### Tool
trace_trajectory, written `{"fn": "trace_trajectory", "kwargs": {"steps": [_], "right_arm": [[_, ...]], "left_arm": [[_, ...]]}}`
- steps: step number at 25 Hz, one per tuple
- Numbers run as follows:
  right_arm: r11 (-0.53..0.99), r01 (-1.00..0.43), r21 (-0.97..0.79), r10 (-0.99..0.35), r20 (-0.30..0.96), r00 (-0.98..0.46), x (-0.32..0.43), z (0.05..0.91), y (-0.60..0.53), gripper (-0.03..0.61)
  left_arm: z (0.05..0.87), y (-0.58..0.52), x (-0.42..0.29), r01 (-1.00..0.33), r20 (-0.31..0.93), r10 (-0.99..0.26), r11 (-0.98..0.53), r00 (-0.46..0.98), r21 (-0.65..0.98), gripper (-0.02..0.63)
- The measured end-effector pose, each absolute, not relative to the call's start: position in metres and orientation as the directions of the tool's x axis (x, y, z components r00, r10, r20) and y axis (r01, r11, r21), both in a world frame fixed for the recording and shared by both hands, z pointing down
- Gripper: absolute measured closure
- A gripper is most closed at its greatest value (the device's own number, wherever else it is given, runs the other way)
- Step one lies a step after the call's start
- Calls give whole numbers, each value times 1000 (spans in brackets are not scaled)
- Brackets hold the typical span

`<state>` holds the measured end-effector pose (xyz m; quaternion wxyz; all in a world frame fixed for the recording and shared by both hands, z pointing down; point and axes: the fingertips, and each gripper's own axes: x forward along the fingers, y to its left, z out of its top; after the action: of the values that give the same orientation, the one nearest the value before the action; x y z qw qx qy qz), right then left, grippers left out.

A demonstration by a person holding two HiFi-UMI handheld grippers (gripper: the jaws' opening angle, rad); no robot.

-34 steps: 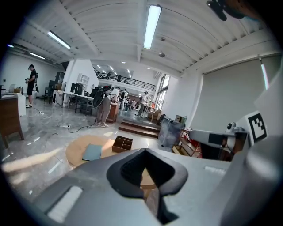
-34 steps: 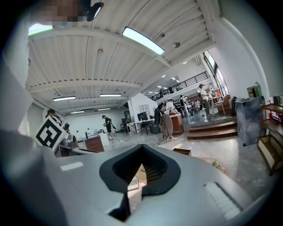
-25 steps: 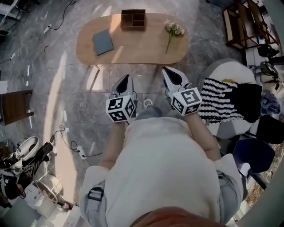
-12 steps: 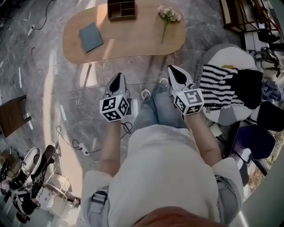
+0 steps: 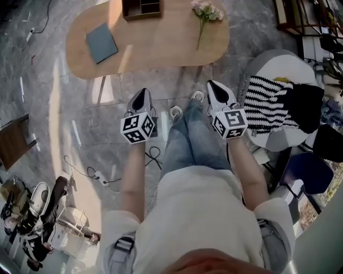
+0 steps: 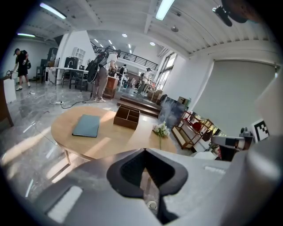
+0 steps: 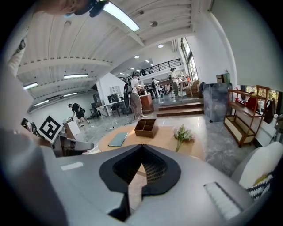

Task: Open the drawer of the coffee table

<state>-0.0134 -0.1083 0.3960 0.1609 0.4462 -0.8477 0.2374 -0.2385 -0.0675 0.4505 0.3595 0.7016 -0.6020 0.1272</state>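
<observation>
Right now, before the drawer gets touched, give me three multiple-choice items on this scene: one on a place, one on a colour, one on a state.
1. On the coffee table, in the head view, the flower sprig lies:
A. right of the wooden organiser box
B. inside it
C. on the floor

2. The flat book is:
A. red
B. grey-blue
C. yellow

3. The left gripper and right gripper are:
A. wide open
B. clamped on a drawer handle
C. shut and empty

Answers:
1 A, the sprig lies on bare tabletop to the box's right.
2 B, its cover reads grey-blue in every view.
3 C, each gripper view shows the jaws together with nothing between them.
</observation>
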Motion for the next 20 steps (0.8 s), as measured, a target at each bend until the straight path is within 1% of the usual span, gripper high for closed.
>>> {"fn": "trace_trajectory", "kwargs": {"steps": [7, 16, 18, 20], "right_arm": [[497, -831, -250, -645, 533, -547, -9, 464, -126, 580], [458, -861, -221, -627, 606, -489, 6, 568, -141, 578], [449, -868, -214, -623, 621, -476, 10, 589, -144, 578], [429, -877, -215, -620, 636, -460, 16, 610, -146, 578]], "left_arm": [[516, -87, -245, -944, 647, -722, -24, 244, 329, 617], [614, -98, -259, -956, 707, -665, -35, 240, 291, 615], [634, -101, -263, -960, 721, -651, -42, 236, 276, 609], [653, -104, -266, -961, 732, -638, -45, 237, 272, 582]]}}
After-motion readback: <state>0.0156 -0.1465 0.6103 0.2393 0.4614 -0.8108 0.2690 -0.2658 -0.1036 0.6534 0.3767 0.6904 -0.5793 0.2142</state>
